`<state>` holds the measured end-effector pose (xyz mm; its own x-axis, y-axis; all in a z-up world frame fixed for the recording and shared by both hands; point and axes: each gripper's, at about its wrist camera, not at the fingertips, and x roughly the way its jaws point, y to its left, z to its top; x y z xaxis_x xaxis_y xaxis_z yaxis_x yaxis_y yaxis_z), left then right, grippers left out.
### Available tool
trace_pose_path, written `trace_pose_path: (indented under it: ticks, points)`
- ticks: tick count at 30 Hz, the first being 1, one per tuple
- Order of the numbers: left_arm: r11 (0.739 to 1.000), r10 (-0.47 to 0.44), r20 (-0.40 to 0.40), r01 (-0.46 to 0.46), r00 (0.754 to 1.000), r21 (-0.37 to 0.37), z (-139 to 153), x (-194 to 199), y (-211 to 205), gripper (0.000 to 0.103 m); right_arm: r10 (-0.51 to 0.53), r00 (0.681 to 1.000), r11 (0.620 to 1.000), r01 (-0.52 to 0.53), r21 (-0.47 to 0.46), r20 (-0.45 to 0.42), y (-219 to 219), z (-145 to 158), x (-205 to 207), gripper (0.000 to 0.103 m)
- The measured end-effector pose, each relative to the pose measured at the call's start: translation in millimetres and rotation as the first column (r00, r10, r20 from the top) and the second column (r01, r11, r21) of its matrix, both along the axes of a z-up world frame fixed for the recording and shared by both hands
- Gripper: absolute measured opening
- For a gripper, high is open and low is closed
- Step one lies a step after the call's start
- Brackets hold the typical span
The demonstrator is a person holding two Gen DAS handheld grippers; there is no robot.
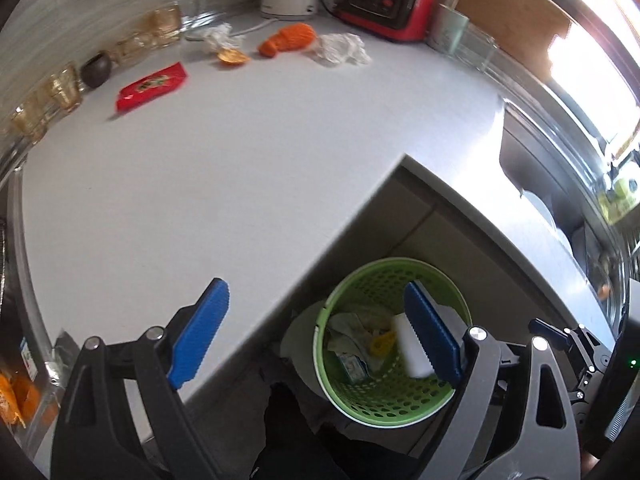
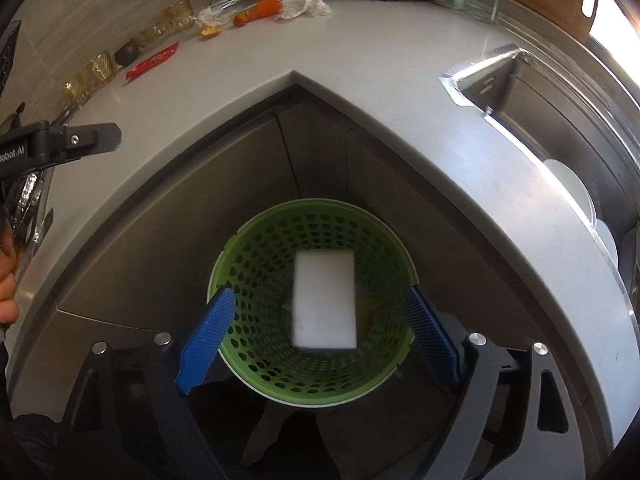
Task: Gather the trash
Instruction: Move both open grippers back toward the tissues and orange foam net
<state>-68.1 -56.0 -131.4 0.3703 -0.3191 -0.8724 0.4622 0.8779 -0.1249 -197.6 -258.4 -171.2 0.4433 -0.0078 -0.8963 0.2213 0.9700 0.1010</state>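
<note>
A white sponge block [image 2: 324, 300] drops free between the wide-open, empty right gripper [image 2: 320, 336] into the green perforated bin [image 2: 256, 240] already holding wrappers, while the left gripper [image 1: 316, 332], also wide and empty, hovers; the red packet [image 1: 152, 86], orange peel [image 1: 232, 56] and crumpled plastic [image 1: 344, 50] remain on the countertop [image 1: 240, 152].

1 green basket [image 2: 312, 384], 1 white sponge [image 2: 325, 304], 2 plastic wads [image 1: 342, 49].

Perforated green plastic basket [image 2: 256, 248], matt grey countertop [image 1: 200, 168], brushed metal sink [image 2: 552, 120].

Left tool [image 1: 316, 336] jaws wide, right tool [image 2: 320, 344] jaws wide, both angled downward
</note>
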Motion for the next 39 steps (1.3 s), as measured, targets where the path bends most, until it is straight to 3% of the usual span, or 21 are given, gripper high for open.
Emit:
trace_pose_path:
  ticks: [9,17,23,30,39]
  points:
    - [0.995,0.096,0.011,-0.096,0.995,-0.003,6,46,41,0.086,0.009,0.999,1.000,-0.009,-0.006,0.052,12,23,40,0.094]
    - [0.983,0.184,0.066,-0.184,0.981,0.000,15,112,82,0.090,0.041,0.995,0.999,-0.041,-0.006,0.088,32,40,98,0.096]
    - [0.971,0.240,0.055,-0.240,0.969,-0.010,9,171,104,0.090,0.061,0.993,0.998,-0.061,-0.011,0.102,49,48,152,0.096]
    - [0.964,0.264,0.039,-0.264,0.964,-0.022,2,223,106,0.090,0.094,0.989,0.995,-0.091,-0.035,0.116,69,57,221,0.096]
    - [0.974,0.224,0.024,-0.223,0.974,-0.041,6,298,83,0.090,0.093,0.987,0.995,-0.087,-0.048,0.133,74,65,302,0.096]
